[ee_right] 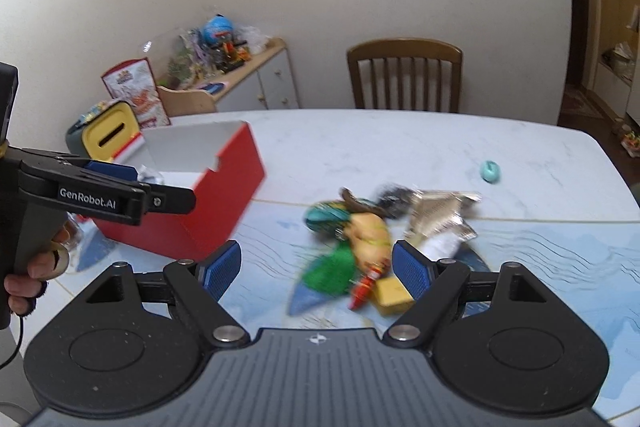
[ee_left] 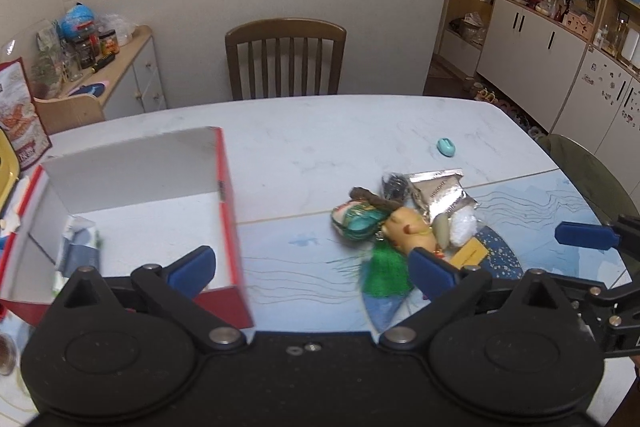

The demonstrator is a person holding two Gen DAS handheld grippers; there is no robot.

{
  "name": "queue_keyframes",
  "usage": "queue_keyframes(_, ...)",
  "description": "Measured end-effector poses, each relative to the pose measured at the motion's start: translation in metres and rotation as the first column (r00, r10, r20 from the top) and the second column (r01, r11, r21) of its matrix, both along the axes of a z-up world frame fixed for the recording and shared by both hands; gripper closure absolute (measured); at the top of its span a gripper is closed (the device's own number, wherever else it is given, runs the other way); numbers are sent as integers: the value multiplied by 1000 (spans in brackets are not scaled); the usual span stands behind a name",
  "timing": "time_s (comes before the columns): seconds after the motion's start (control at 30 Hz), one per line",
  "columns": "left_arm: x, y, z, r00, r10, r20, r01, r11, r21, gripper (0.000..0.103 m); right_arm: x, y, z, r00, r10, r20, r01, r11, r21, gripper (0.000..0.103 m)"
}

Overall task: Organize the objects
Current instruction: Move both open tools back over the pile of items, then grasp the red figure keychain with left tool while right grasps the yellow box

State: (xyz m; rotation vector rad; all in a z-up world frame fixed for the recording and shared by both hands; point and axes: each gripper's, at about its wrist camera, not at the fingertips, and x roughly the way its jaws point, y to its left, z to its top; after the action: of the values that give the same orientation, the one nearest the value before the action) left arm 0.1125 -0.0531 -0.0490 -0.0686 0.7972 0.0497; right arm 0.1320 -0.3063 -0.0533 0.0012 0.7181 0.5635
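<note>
**Both tongs spread above the clutter**

Here my left gripper (ee_left: pixel 312 269) is spread wide and empty, low in its frame, with the red box (ee_left: pixel 228 195) at left. My right gripper (ee_right: pixel 316 267) gapes too, holding nothing, the pile of trinkets (ee_right: pixel 360 239) centred between its pads. A teal pebble (ee_right: pixel 491 171) lies apart, upper right on the table (ee_right: pixel 360 139).

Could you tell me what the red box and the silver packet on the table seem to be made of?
The red box looks like thin cardboard: matte white inside, glossy red outside, with straight folded walls and a notched cut edge. The silver packet looks like metallised foil or foil-faced plastic: it is crinkled, shiny, and has a flat sealed edge. Which of the two cannot be told.
</note>
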Motion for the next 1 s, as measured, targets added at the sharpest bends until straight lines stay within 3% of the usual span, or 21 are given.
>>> queue_keyframes(0.27,25,-28,-21,999,-5,-36,4,1000,-9,1,13,-27,-24,1000,-17,-11,16,998,-65,20)
queue_keyframes(0.63,53,-62,-52,995,-35,-92,32,999,-32,1,40,-33,-73,999,14,-34,-19,988,-155,20)
queue_keyframes(1.0,68,-91,-88,985,-86,-151,82,996,-29,1,62,-21,-110,990,138,-29,-141,969,-205,20)
